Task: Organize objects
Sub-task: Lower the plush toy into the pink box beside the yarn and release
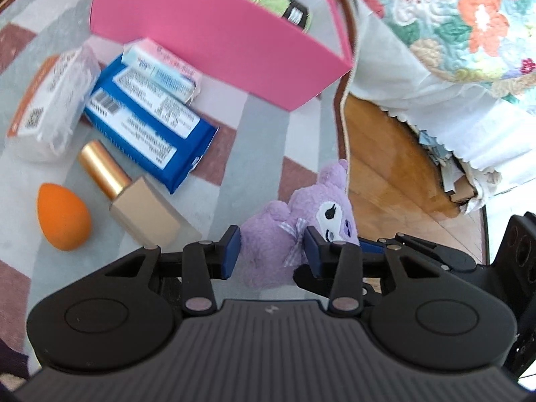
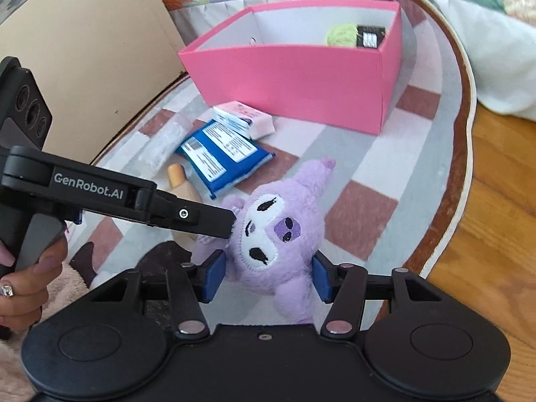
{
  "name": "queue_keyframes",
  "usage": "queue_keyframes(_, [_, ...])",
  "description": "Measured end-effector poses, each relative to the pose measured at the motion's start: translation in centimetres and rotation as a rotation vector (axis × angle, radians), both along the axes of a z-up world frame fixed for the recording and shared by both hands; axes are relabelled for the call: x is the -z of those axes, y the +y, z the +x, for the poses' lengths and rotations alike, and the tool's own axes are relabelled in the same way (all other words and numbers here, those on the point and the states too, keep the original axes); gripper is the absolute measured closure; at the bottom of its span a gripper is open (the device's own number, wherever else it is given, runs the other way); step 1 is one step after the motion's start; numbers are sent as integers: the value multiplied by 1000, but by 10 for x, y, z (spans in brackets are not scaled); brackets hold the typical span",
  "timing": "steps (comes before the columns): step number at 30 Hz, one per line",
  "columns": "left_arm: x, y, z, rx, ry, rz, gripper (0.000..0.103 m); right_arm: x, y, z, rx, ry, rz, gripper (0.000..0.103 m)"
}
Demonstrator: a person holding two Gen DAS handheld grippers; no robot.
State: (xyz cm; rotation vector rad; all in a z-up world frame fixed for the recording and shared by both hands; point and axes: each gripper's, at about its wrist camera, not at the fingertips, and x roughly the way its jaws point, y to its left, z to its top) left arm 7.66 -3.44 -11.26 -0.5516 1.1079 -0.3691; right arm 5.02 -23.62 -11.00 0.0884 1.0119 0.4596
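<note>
- An orange sponge point(image 1: 63, 216) is lying at the far left of the checked desk point(image 1: 261, 127), just beside a beige bottle with a gold cap point(image 1: 134, 197).
- A clear packet point(image 1: 50, 100), a blue wipes pack point(image 1: 150, 124) and a small pink-and-blue carton point(image 1: 160, 70) are resting behind the bottle; the carton is lying partly on the wipes pack.
- A pink box point(image 2: 301, 87) is standing open farther back, with a green yarn ball point(image 2: 341, 35) inside at its right end.
- The left gripper point(image 1: 272, 251) is clamping its jaws on the body of a purple plush toy point(image 2: 278, 234).
- The right gripper point(image 2: 268, 276) is gripping the same toy, with its blue pads point(image 2: 214, 276) pressing on either side of the head.
- The toy is sitting near the desk edge, in front of the box and well apart from it.
- A hand point(image 2: 23, 288) is holding the left gripper's handle.
</note>
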Motion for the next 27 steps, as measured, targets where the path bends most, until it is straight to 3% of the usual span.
queue_keyframes(6, [-32, 10, -4, 3, -89, 3, 63, -31, 14, 4, -40, -51, -62, 41])
queue_keyframes(17, [-80, 26, 7, -54, -146, 33, 64, -80, 35, 27, -71, -163, -145, 40])
queue_keyframes(24, [-111, 38, 44, -81, -135, 30, 66, -110, 44, 61, -72, -178, -166, 41])
queue_keyframes(25, [-116, 39, 51, -80, -146, 37, 71, -116, 46, 68, -70, -176, -165, 43])
queue_keyframes(27, [-124, 46, 64, -77, -143, 30, 71, -125, 49, 81, -61, -163, -155, 46])
